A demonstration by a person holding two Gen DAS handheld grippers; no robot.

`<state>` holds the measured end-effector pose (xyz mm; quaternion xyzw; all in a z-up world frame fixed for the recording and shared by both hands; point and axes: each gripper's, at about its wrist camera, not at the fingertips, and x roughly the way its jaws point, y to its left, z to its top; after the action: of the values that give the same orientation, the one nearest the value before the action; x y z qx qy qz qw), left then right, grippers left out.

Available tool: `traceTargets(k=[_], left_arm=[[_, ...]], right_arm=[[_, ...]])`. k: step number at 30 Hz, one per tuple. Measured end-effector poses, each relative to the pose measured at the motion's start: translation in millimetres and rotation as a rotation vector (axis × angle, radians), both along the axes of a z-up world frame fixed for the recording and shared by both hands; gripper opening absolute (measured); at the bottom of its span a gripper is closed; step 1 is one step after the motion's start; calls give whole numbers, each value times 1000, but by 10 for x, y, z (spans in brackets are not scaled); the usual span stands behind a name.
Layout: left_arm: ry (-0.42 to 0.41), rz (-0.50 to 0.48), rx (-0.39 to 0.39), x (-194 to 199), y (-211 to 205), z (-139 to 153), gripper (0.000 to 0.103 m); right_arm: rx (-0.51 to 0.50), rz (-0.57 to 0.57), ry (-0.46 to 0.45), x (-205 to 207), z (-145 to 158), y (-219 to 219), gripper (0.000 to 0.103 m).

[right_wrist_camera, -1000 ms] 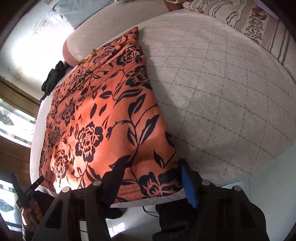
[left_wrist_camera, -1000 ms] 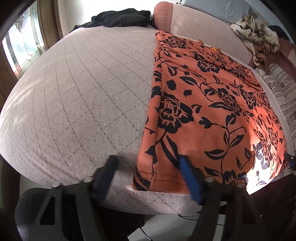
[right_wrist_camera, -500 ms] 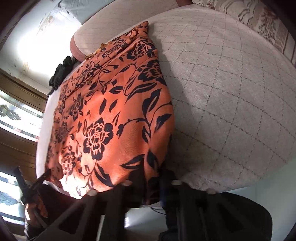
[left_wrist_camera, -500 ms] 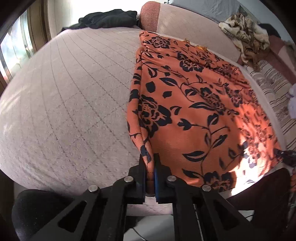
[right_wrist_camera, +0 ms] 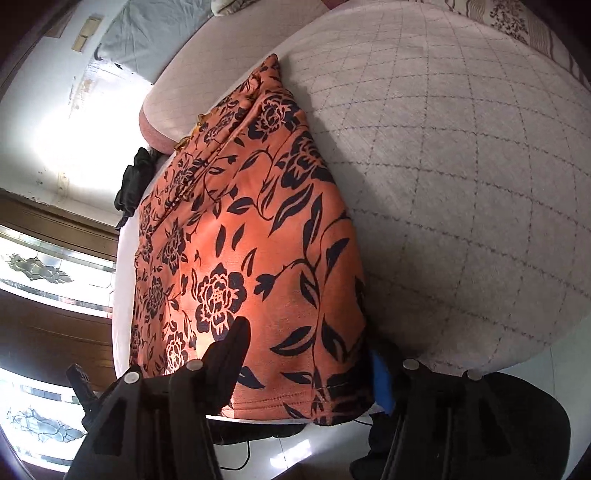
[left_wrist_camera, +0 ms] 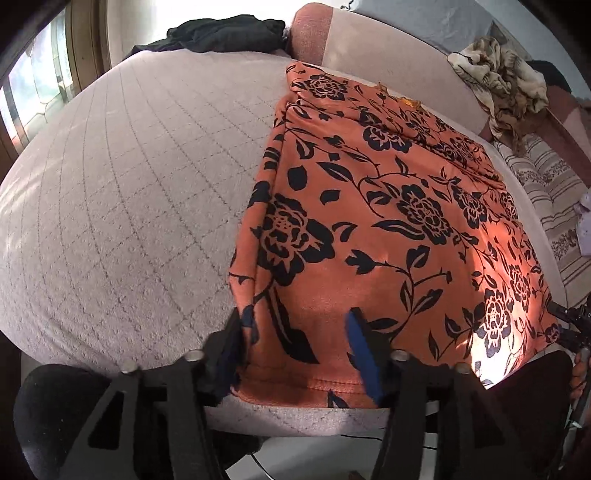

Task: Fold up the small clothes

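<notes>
An orange garment with a black flower print lies flat on the pale quilted bed; it also shows in the right wrist view. My left gripper is open, its fingers astride the garment's near left hem corner. My right gripper is open, its fingers astride the near right hem corner. The hem lies at the bed's near edge in both views.
A black garment lies at the far left of the bed. A crumpled beige cloth and a striped pillow sit at the right. A window is at the left in the right wrist view.
Half a second ago both grippers were shut on the hem corners. Both have opened, and the garment's near edge lies flat on the bed again.
</notes>
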<state>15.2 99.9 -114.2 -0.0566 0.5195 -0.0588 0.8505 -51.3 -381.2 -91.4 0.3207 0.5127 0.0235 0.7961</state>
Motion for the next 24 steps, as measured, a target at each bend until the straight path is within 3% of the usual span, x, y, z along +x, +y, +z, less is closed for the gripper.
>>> traceTargets(k=[1, 3, 6, 8, 10, 11, 12, 15, 17, 18, 21, 24], left_arm=[[18, -12, -17, 26, 3, -3, 6], [1, 19, -107, 18, 114, 120, 6], [-83, 33, -131, -55, 205, 379, 6], [-21, 39, -122, 14, 238, 223, 6], [84, 67, -127, 75, 281, -74, 6], [61, 72, -139, 53, 302, -46, 6], [47, 54, -131, 54, 278, 19, 6], [-8, -1, -97, 63, 187, 149, 6], [48, 10, -91, 132, 200, 42, 6], [74, 26, -125, 158, 235, 18, 6], [25, -12, -152, 299, 209, 269, 6], [-71, -69, -216, 725, 146, 698, 6]], right_arm=[[3, 9, 6, 11, -27, 4, 7], [41, 1, 19, 3, -65, -11, 8], [137, -35, -76, -61, 160, -64, 8], [126, -41, -99, -37, 237, -82, 8], [113, -47, -22, 38, 17, -111, 8], [128, -59, 37, 57, -134, -125, 9], [96, -40, 29, 80, -105, -78, 8], [134, -17, -29, 133, 67, -27, 8], [130, -7, -9, 192, 24, -20, 8], [147, -17, 9, 207, -28, -30, 8], [186, -9, -14, 265, 25, -42, 8], [225, 20, -88, 545, 288, -33, 8]])
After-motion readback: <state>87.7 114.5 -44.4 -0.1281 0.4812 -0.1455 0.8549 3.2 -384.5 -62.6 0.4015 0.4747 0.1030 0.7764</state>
